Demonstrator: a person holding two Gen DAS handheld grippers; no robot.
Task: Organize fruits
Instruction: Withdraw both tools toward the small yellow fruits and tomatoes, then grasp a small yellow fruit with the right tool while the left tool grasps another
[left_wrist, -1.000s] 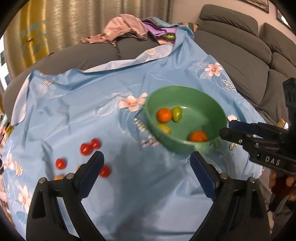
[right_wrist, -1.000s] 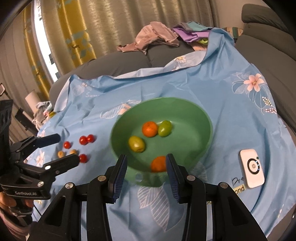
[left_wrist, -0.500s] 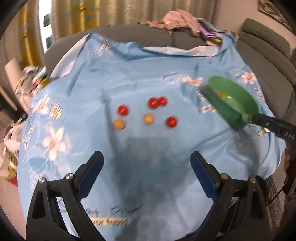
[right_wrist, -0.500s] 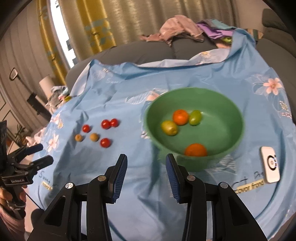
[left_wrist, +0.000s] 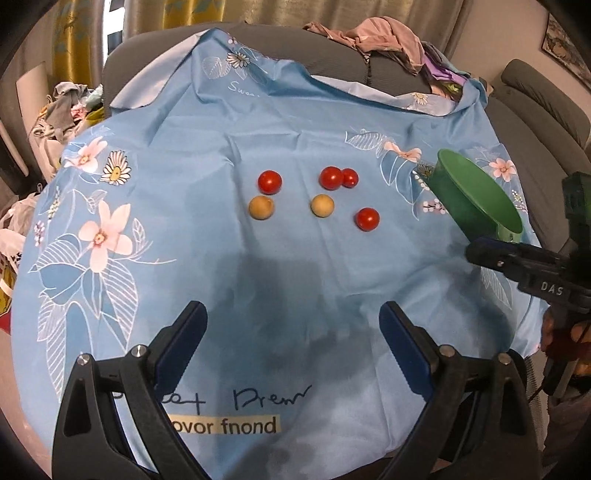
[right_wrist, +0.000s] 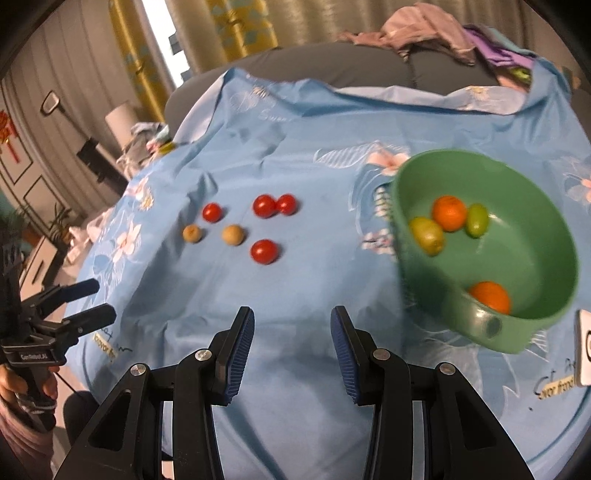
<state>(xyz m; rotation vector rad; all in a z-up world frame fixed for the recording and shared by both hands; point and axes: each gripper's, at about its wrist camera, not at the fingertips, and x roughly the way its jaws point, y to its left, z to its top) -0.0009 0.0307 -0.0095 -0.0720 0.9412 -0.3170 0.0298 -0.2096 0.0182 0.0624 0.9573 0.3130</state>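
Observation:
Several small fruits lie on the blue flowered cloth (left_wrist: 184, 258): red tomatoes (left_wrist: 269, 181) (left_wrist: 367, 219) (right_wrist: 264, 251) and two tan round fruits (left_wrist: 322, 205) (right_wrist: 233, 234). A green bowl (left_wrist: 476, 199) (right_wrist: 535, 258) stands to their right and holds two oranges (right_wrist: 449, 213) and two green fruits (right_wrist: 427, 235). My left gripper (left_wrist: 291, 325) is open and empty, near the cloth's front edge, short of the fruits. My right gripper (right_wrist: 291, 325) is open and empty, in front of the cloth between the fruits and the bowl.
A white device (right_wrist: 583, 352) lies on the cloth right of the bowl. Clothes (left_wrist: 373, 37) are piled on the grey sofa behind. Bags and clutter (left_wrist: 62, 107) sit off the left edge. The right gripper also shows at the right of the left wrist view (left_wrist: 480, 254).
Both grippers have swung left, from the bowl toward the loose fruits. The fruits now sit in front of the left gripper, and the bowl has shifted to the right in both views.

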